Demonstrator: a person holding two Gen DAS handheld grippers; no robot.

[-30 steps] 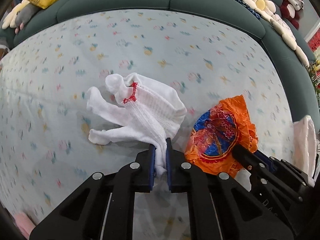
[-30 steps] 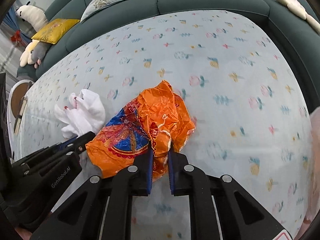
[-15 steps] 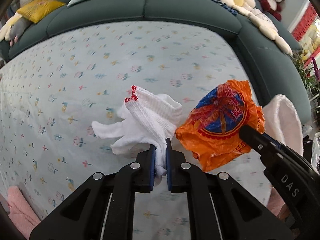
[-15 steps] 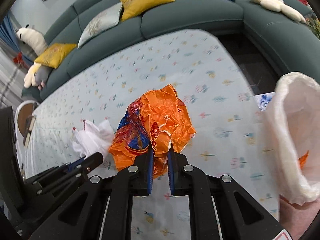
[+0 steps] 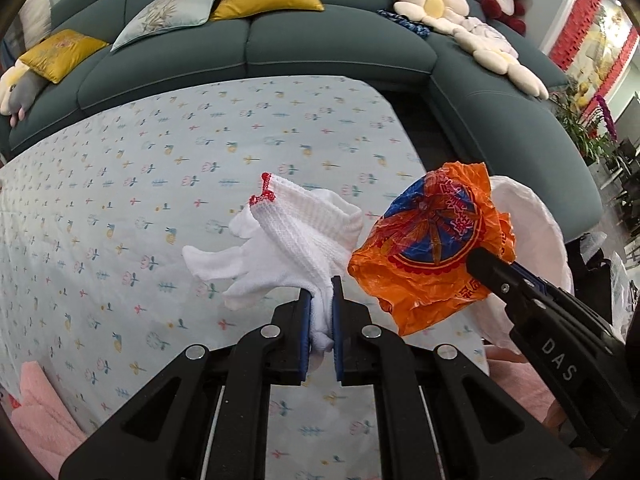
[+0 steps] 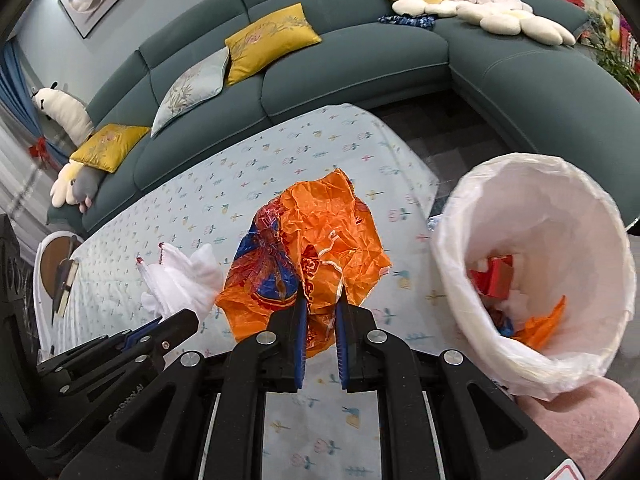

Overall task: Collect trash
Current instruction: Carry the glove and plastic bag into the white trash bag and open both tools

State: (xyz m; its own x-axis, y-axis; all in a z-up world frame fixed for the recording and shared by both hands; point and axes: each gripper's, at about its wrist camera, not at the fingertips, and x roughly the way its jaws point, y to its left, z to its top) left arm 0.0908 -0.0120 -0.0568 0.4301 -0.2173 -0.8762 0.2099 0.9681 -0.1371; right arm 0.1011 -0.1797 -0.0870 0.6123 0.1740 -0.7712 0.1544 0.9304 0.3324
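Both grippers are clamping trash, left gripper (image 5: 321,312) on white gloves (image 5: 288,240), right gripper (image 6: 320,312) on orange wrapper (image 6: 316,248), needing release squarely over the lined bin (image 6: 600,216).

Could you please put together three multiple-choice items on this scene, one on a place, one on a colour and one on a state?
1. Where is the white-lined bin relative to the orange wrapper in the right wrist view?
A. To its right
B. To its left
C. Behind it on the sofa

2. What colour is the trim on the cuff of the white glove?
A. Green
B. Red
C. Black

3. What is the state of the left claw?
A. Open and empty
B. Shut on the white glove
C. Shut on a cushion

Answers: 1 A, the bin fills the right side of that view. 2 B, red stitching edges the cuff. 3 B, the glove is pinched between its blue pads.
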